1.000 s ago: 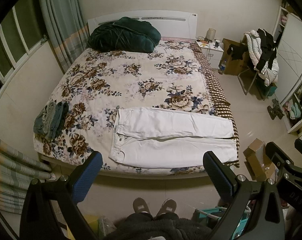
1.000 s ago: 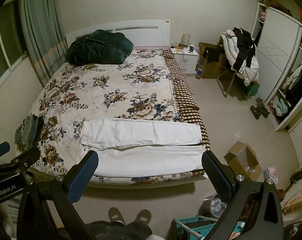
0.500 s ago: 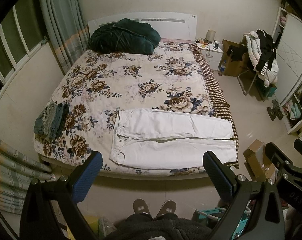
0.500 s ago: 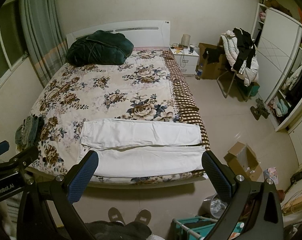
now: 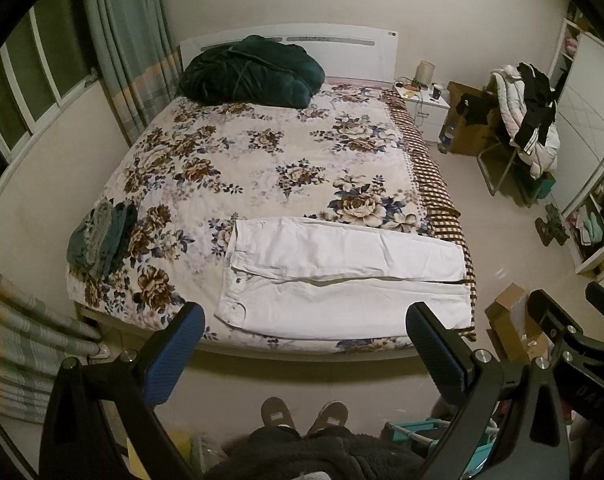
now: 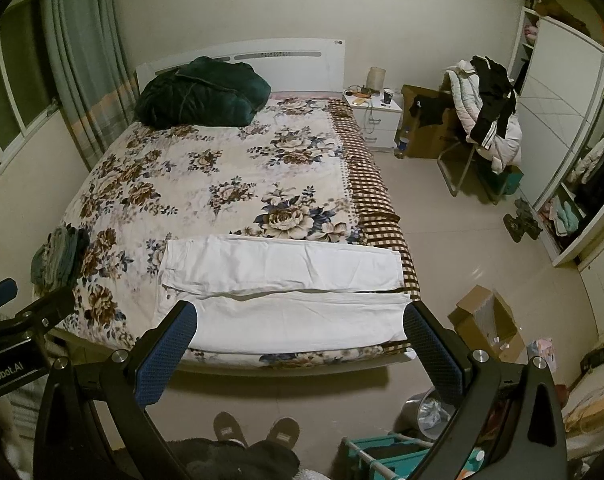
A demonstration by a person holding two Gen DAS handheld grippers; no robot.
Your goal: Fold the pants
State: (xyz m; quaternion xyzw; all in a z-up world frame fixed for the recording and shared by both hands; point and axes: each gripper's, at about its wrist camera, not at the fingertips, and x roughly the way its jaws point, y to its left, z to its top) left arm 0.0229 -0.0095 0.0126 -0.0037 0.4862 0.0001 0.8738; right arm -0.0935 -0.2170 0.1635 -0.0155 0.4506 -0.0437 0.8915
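White pants (image 5: 341, 276) lie flat across the foot of the floral bed (image 5: 262, 160), waist at the left, both legs running to the right side by side. They also show in the right wrist view (image 6: 286, 292). My left gripper (image 5: 303, 326) is open and empty, held high in front of the bed's foot edge, well apart from the pants. My right gripper (image 6: 300, 326) is open and empty too, at about the same height and to the right of the left one. Its body shows at the right edge of the left wrist view (image 5: 561, 332).
A pile of grey-green folded clothes (image 5: 102, 236) sits at the bed's left edge. A dark green quilt (image 5: 250, 72) lies at the headboard. A cardboard box (image 6: 485, 320), a chair with clothes (image 6: 485, 120) and a nightstand (image 6: 375, 120) stand right of the bed. My feet (image 5: 302, 416) are on the floor below.
Both views have shifted very slightly; the bed sits a touch lower in frame. The pants have not moved and both grippers stay open.
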